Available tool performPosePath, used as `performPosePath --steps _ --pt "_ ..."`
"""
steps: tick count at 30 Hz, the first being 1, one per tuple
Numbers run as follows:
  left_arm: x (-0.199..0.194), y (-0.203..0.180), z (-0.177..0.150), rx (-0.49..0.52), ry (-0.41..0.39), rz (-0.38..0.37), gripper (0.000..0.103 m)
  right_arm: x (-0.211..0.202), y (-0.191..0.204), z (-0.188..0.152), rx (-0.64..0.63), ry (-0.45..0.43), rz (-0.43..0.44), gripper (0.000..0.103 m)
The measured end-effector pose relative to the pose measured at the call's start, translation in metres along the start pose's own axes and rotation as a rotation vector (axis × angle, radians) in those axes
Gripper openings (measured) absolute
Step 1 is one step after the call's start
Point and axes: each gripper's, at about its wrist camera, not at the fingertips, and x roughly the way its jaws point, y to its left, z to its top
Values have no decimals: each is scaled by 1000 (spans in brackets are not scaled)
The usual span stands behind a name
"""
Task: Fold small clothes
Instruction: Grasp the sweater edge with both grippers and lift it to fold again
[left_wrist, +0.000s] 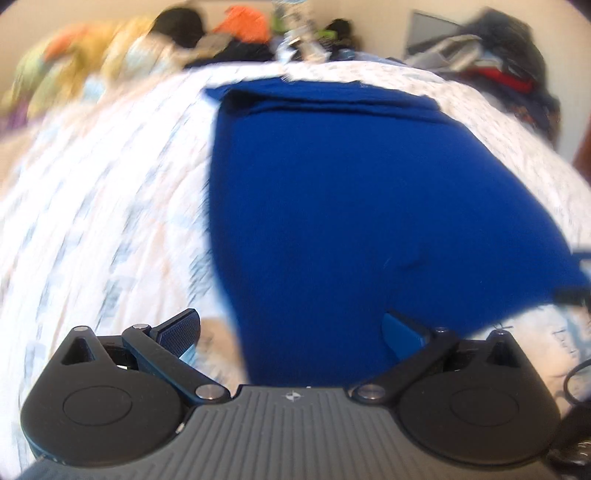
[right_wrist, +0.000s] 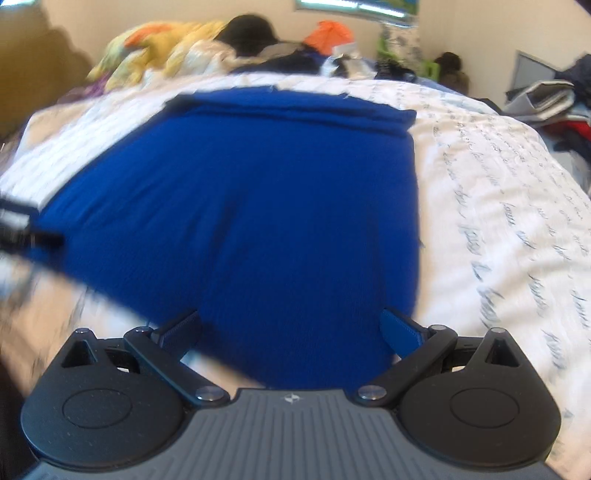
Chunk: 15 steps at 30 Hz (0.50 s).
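A royal blue garment (left_wrist: 332, 192) lies flat on a white bedspread with script print (left_wrist: 110, 206), its far edge folded over into a thick band. My left gripper (left_wrist: 291, 332) hovers open above the garment's near left corner, nothing between its fingers. In the right wrist view the same blue garment (right_wrist: 258, 206) fills the middle, and my right gripper (right_wrist: 291, 332) stands open over its near right part, holding nothing. The other gripper shows as a dark blur at the left edge (right_wrist: 22, 229). Both views are motion-blurred.
A heap of mixed clothes (right_wrist: 207, 48), yellow, orange and black, lies along the far edge of the bed by the wall. Another pile of dark and grey clothes (left_wrist: 491, 62) sits at the far right. The bedspread (right_wrist: 498, 192) stretches to the right of the garment.
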Motion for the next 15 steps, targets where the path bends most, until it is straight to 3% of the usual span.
performPosePath --steps 2,4,7,10,11,15 --pt "-7 19 1 -95 11 -53 103 -8 -7 4 18 87 22 103" --pt "-9 38 7 -221 35 -140 103 -18 -26 14 133 119 82 103" --pt "-1 68 10 -446 70 -357 103 -22 -72 24 388 81 209 103" --pt "17 89 7 -651 127 -563 103 3 -112 25 642 159 329 103" --pt "24 94 5 -698 146 -617 103 7 -117 25 676 146 368 103" --pt "30 104 3 -744 164 -658 101 27 -118 29 735 226 560 103"
